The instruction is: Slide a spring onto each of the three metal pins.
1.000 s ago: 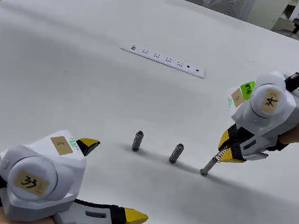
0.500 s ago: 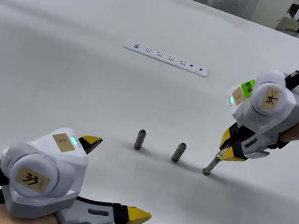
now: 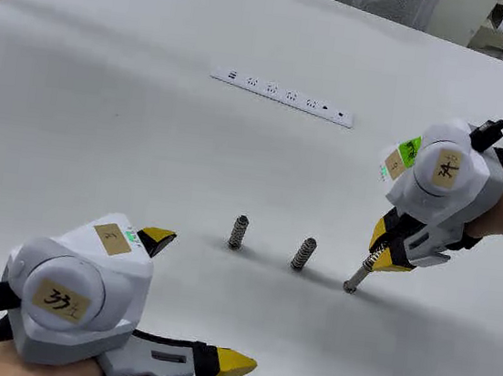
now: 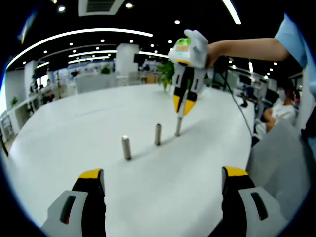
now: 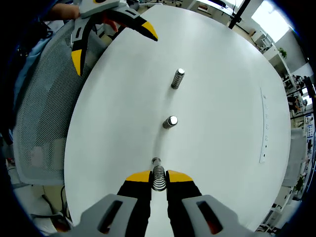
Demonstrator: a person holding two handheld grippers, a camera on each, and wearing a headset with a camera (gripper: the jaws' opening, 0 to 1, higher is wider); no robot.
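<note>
Two slim metal pins (image 3: 242, 219) wear grey coil springs (image 3: 303, 255); right tongs (image 3: 380, 259) grip the third spring (image 5: 158, 178) atop the last pin (image 3: 353, 281), left tongs (image 4: 163, 173) wide, empty

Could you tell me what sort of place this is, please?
Probably an open-plan office or lab: a large white table with a power strip, a mesh chair beside it, and rows of ceiling lights overhead.
</note>
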